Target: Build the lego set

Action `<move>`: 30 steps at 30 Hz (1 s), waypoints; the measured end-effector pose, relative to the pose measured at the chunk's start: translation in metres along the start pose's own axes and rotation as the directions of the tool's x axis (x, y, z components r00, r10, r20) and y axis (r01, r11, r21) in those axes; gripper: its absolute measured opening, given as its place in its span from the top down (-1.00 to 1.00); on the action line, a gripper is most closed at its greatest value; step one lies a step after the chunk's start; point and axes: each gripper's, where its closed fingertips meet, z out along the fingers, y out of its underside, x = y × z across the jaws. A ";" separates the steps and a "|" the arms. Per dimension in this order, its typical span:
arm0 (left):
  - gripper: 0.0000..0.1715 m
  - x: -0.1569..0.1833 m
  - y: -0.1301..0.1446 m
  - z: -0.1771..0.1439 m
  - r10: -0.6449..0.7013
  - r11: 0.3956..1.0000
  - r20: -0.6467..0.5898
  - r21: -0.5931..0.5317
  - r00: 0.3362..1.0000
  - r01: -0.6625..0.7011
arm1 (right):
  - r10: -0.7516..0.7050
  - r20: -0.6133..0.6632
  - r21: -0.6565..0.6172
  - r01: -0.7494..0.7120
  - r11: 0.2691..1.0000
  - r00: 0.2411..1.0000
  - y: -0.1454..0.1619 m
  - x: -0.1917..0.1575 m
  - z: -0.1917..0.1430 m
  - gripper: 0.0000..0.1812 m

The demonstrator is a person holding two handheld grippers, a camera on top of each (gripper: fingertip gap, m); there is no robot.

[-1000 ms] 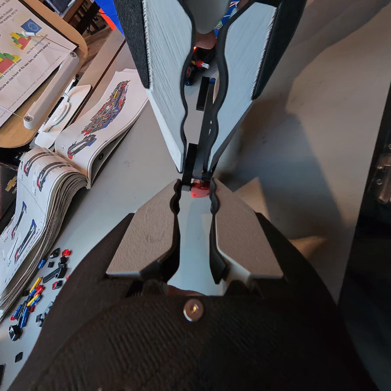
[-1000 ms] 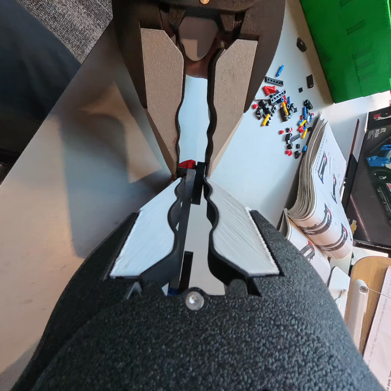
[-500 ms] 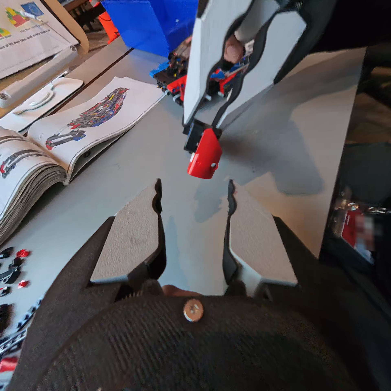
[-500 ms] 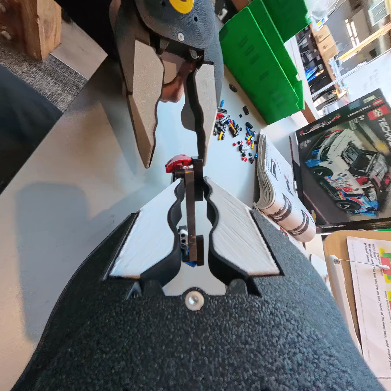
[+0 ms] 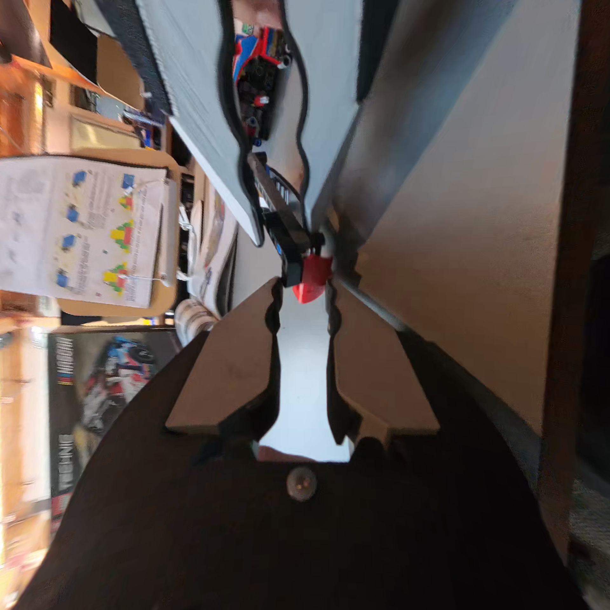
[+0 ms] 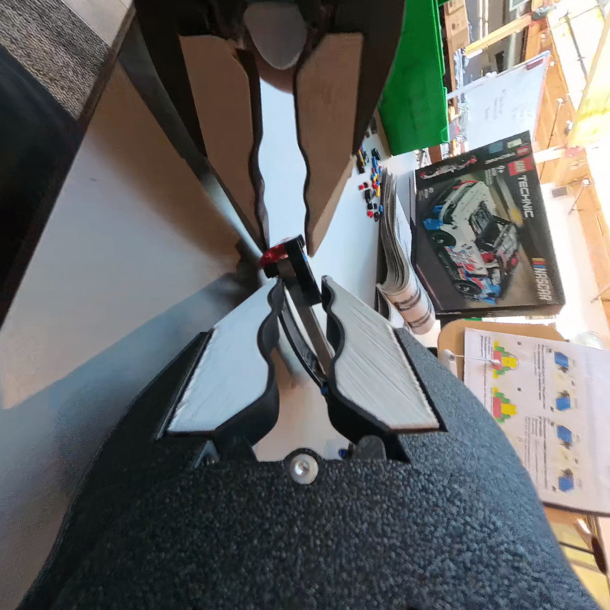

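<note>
- The left hand-held gripper (image 5: 303,290) has its jaws apart with nothing between them; its tan fingertips (image 5: 251,317) flank a clear gap of white table (image 5: 462,264).
- Straight ahead of that gap, just past the tips, sits the red piece (image 5: 312,277), the end of the black beam assembly (image 5: 280,211); it looks apart from both fingers or barely at the right one, and motion blur makes contact hard to tell.
- The right hand-held gripper (image 6: 298,284) is clamped on the black beam assembly (image 6: 303,297), whose long axis runs roughly along that gripper's own fingers, skewed slightly across them, red piece (image 6: 275,255) leading.
- So the assembly points tip-first at the left hand-held gripper, the two grippers nose to nose; the left one is nearer the red end and the right one already holds the black shaft.
- My judgement: the coming move is the left jaws closing on the red end, which calls for a small advance along the beam's axis.
- Farther out to the left gripper's left lie the instruction booklet (image 6: 396,264), the set box (image 6: 488,231) and loose pieces (image 6: 373,188); the part-built model (image 5: 257,66) is beyond the right gripper.
</note>
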 end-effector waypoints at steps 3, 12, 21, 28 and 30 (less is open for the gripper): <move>0.51 -0.001 0.003 -0.009 -0.056 0.998 0.001 -0.019 0.998 0.056 | 0.125 0.008 -0.023 -0.124 0.992 0.992 0.014 0.004 -0.024 0.61; 0.27 0.013 -0.006 -0.021 -0.761 0.643 -0.245 -0.162 0.600 0.749 | 0.432 0.118 -0.064 -0.427 0.902 0.894 0.042 -0.025 -0.050 0.48; 0.17 0.027 -0.015 -0.012 -0.825 0.561 -0.236 -0.241 0.513 0.792 | 0.302 0.110 -0.070 -0.295 0.953 0.947 0.008 -0.024 -0.029 0.40; 0.18 0.027 -0.011 -0.025 -0.837 0.538 -0.237 -0.193 0.494 0.820 | 0.351 0.074 -0.077 -0.345 0.935 0.934 0.033 -0.029 -0.071 0.40; 0.17 0.029 -0.014 -0.025 -0.824 0.556 -0.255 -0.190 0.506 0.809 | 0.412 0.032 -0.079 -0.409 0.909 0.911 0.049 -0.022 -0.079 0.42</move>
